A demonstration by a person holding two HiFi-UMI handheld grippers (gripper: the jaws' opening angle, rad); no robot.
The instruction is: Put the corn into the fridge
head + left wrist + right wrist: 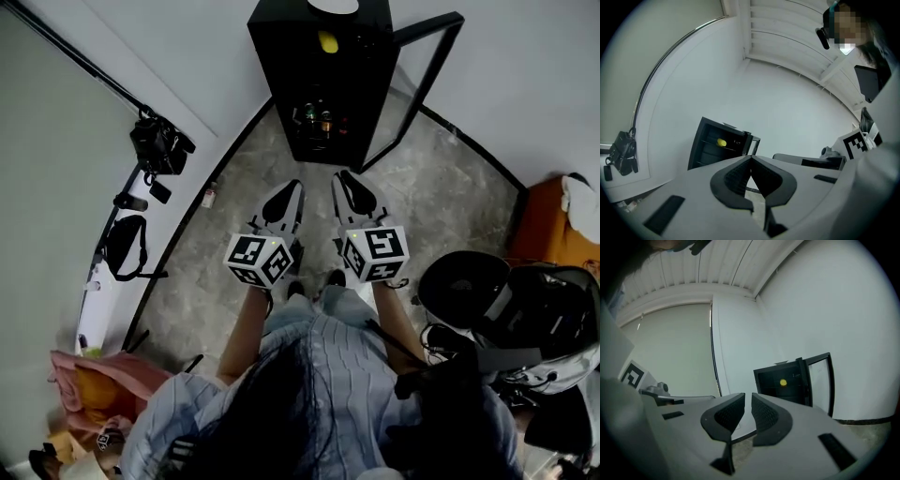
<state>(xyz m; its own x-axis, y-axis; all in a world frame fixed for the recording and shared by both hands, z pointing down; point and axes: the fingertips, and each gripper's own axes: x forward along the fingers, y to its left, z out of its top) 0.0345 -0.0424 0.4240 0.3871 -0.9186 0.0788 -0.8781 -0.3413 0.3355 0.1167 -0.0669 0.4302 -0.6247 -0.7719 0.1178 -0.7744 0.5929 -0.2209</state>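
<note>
Corn: the corn (pixel 327 41) lies on a high shelf inside the fridge (pixel 281 37). It looks like a small yellow lump, and nothing is holding it.
Fridge door: the door (pixel 412 89) stands wide open, out to the right side.
Left tongs: the left tongs (pixel 293 187) are closed, tip to tip, with nothing in them. They are well apart from the fridge.
Right tongs: the right tongs (pixel 346 177) are almost closed. A thin gap shows between the jaws, and nothing is in it. They are well away from the fridge too.
How far along: I think the corn part is done. Only the door looks left to do.
Risk, open door: if the door is left like this, the cold gets out and the corn gets warm.
Risk, hard push: a hard slam could shake the shelf. The corn looks round, so it might roll off, maybe down to the bottles (pixel 314 117) on the low shelf.
Risk, bad aim: closed tongs make a thin tip. It could slip off the door's edge, or knock the glass.
Risk, feet: dark bags (pixel 525 309) sit on the floor just beside the person. A step that way could mean a trip.
</note>
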